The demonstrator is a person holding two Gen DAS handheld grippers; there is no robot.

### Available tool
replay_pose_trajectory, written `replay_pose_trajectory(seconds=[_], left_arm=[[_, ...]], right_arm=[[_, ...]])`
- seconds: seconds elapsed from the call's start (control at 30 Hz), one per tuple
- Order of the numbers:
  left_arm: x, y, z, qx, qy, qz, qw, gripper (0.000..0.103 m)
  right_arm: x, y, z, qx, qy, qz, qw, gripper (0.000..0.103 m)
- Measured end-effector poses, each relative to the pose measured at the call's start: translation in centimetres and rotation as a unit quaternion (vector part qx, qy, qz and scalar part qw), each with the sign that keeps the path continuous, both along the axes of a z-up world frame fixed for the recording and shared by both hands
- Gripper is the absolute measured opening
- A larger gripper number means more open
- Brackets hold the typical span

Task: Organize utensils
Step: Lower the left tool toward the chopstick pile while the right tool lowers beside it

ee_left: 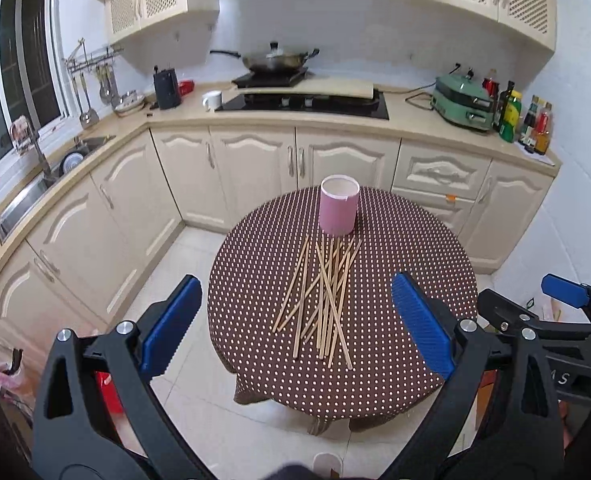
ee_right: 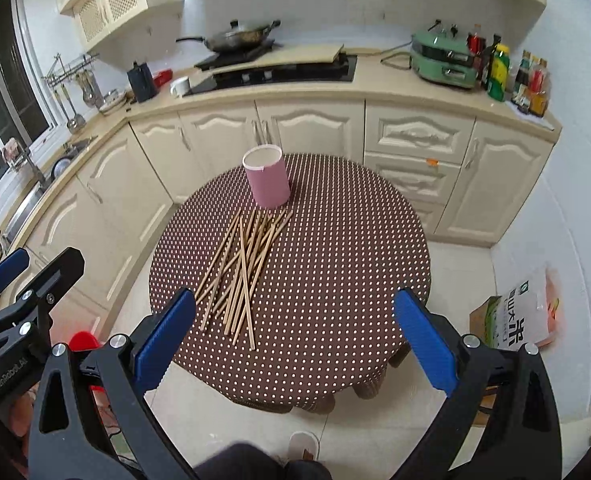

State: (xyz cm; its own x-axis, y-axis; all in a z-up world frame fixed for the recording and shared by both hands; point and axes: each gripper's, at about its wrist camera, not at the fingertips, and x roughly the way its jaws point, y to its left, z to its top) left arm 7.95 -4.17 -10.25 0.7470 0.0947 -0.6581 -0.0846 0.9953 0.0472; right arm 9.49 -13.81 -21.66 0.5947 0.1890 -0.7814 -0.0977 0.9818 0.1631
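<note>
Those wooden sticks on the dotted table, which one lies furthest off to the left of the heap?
The thin wooden chopstick on the heap's left edge. It slants away from the others, its far end near the pink cylindrical holder, while the others overlap in the middle.

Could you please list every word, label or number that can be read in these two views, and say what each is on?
"GenRobot.AI": on the black body of the left gripper, seen from the right wrist view.
"S": last letter of a cut-off print on the right gripper.
Large character "米": on the green-and-white bag; its smaller print is unreadable.
Bottle labels: too small to read.
</note>
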Motion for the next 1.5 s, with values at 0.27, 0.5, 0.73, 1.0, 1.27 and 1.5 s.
replay_pose_trajectory(seconds=[0.27, 0.5, 0.73, 1.0, 1.27, 1.5], left_arm=[[2.0, 0.8, -2.7, -0.015, 0.051, 0.020, 0.9984, 0.094], [4.4, 2.2, -5.5, -0.036, 0.090, 0.025, 0.9950, 0.094], [7.4, 3.4, -8.3, -0.042, 0.125, 0.018, 0.9912, 0.094], [12.8, 5.5, -12.5, -0.049, 0.182, 0.003, 0.9821, 0.093], [17.7, 7.8, -17.7, -0.068, 0.259, -0.001, 0.9634, 0.089], [20.6, 9.3, -21.2, -0.077, 0.311, -0.003, 0.9473, 0.089]], right_arm=[[1.6, 0.5, -3.2, 0.001, 0.061, 0.020, 0.998, 0.095], [3.6, 1.3, -6.5, -0.002, 0.109, 0.015, 0.994, 0.095], [6.4, 2.5, -10.4, -0.003, 0.169, 0.002, 0.986, 0.095], [10.3, 3.4, -14.6, 0.000, 0.219, -0.023, 0.975, 0.095], [13.3, 5.3, -17.3, 0.012, 0.259, -0.014, 0.966, 0.095], [15.5, 7.8, -18.8, 0.013, 0.278, 0.010, 0.961, 0.095]])
